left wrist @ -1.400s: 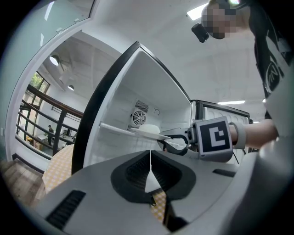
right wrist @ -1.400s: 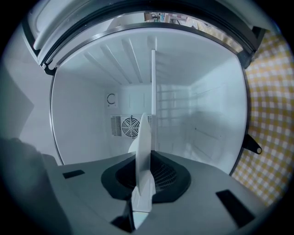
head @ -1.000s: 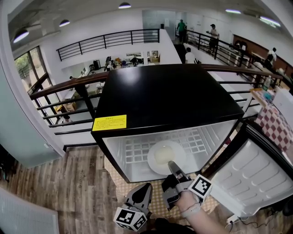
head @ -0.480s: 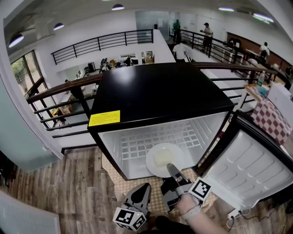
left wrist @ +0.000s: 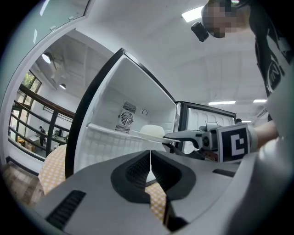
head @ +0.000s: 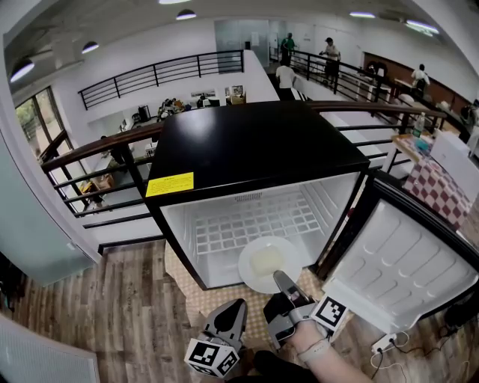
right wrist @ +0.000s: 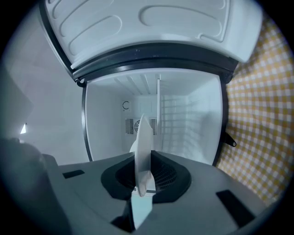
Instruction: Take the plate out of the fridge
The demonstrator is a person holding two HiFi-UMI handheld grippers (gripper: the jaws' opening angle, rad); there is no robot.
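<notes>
Right gripper at lower centre of head view, reaching forward, jaws clamped on plate rim. Left gripper just left of it, jaws together, empty.

Open-plan office mezzanine, black railings, desks below, ceiling lights

the plate you're after is white and round, with a pale lump at its middle. it lies about level at the front edge of the wire shelf in the fridge, right of middle, its near rim pinched between the jaws of your right gripper. the black-topped, white-lined fridge stands with its door swung wide open.
</notes>
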